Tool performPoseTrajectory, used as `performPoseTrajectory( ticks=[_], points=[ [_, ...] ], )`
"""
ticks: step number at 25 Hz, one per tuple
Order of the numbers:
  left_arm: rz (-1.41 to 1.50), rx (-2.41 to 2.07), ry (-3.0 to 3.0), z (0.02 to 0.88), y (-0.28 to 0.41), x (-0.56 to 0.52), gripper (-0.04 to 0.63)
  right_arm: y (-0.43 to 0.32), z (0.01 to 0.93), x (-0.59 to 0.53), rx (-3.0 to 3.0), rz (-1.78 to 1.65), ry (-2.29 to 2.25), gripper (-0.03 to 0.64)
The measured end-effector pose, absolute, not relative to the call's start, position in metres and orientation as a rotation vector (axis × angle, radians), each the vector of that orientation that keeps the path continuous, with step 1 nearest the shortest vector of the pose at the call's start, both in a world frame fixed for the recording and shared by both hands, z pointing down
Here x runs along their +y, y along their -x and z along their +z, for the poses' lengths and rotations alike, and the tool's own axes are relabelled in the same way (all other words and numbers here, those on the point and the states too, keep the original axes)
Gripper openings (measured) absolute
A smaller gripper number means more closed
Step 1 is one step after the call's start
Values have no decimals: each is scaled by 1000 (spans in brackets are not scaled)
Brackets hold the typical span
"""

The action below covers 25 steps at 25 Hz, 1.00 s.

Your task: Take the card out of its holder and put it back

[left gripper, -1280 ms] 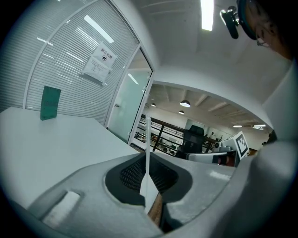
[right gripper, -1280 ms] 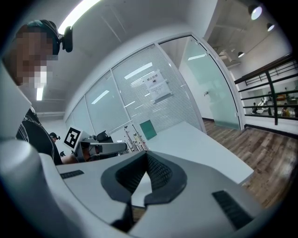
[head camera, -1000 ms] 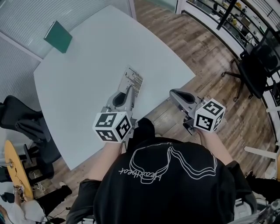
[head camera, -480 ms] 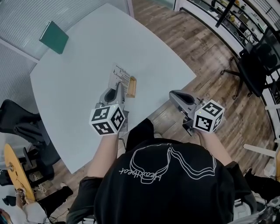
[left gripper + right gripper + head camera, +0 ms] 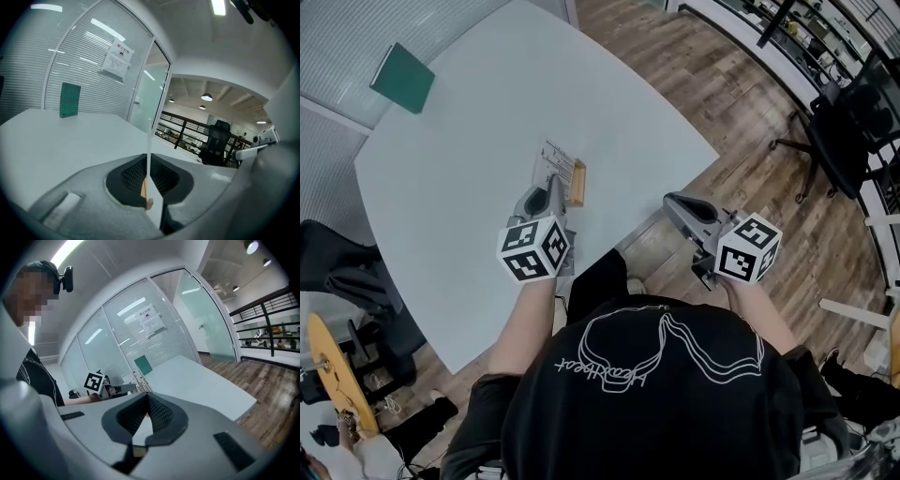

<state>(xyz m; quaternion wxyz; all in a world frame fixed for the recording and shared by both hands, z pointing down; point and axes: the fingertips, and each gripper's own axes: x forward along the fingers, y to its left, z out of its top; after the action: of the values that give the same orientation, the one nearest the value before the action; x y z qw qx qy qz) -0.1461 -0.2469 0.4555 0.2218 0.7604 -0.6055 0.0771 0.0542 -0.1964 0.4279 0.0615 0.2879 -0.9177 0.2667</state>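
While your left gripper (image 5: 147, 161) has its jaws nearly together, pinched on the thin card (image 5: 560, 161) held edge-on between the pads, the card's lower end touches the wooden holder (image 5: 577, 185). No view shows whether that end sits inside the holder's slot or only rests against its side. The gripper's tips lie just beside the holder, on your side of it.

Your right gripper (image 5: 147, 401) has its jaws together with nothing between them. It hangs well apart from the holder, past the edge of the white table (image 5: 459, 159) and over the wooden floor (image 5: 750, 112). A green book (image 5: 401, 77) lies far beyond the holder, at the table's distant corner.

Risks, as judged:
- The holder looks small and light, and nothing restrains it. A sideways pull on the card may drag or tip it rather than free or seat the card.
- Your idle right gripper is too far from the holder to steady it.
- The card is thin. A tilted push downward could bend it against the wood.

View differences:
- The left gripper view shows the grip itself, with the card's edge and a sliver of wood between the pads. In the head view the gripper body hides this.
- Only the head view shows the card's printed face and the holder's full length.
- The right gripper view confirms its own closed, empty jaws, which the head view does not resolve.
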Motion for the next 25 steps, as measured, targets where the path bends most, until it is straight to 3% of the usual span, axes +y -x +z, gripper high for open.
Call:
performPoseTrajectory(
  ticks=[25],
  points=[
    [188, -1768, -2007, 468, 143, -242, 25, -74, 437, -196, -2769, 828, -858, 9]
  ],
)
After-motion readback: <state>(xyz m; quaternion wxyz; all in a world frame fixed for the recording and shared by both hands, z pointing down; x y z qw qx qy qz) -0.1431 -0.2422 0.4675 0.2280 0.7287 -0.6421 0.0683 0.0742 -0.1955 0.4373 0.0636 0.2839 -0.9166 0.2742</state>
